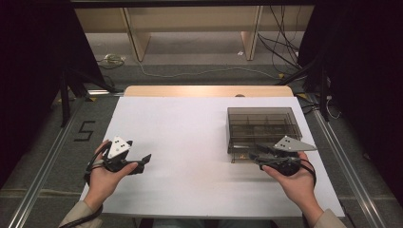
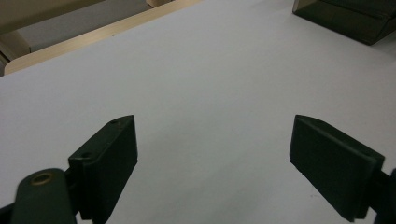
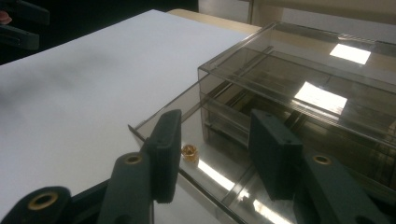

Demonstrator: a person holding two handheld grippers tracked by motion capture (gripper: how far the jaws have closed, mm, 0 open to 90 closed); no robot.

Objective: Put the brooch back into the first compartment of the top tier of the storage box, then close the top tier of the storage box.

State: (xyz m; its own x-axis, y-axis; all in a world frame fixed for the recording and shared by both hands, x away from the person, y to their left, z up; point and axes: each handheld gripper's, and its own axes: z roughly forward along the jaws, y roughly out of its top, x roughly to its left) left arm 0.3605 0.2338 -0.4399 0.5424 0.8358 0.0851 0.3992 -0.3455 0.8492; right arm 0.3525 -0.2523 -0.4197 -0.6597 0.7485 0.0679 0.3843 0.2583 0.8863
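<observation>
left claw (image 2: 213, 122) released, empty, left of surface (image 2: 196, 70) | right claw (image 3: 217, 116) released, at brass nut (image 3: 189, 151) in box drawer (image 3: 182, 108)

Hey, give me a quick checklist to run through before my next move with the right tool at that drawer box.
1. Right tool free: ok, jaws apart, nothing gripped.
2. Brass insert placed: ok, it lies loose on the drawer floor, close beside one jaw.
3. Drawer pulled out of the smoky box: ok.
4. Left tool out of the way: ok, jaws apart over the bare white table, far from the box.
5. Contents of the other compartments: cannot tell, because of reflections.
</observation>
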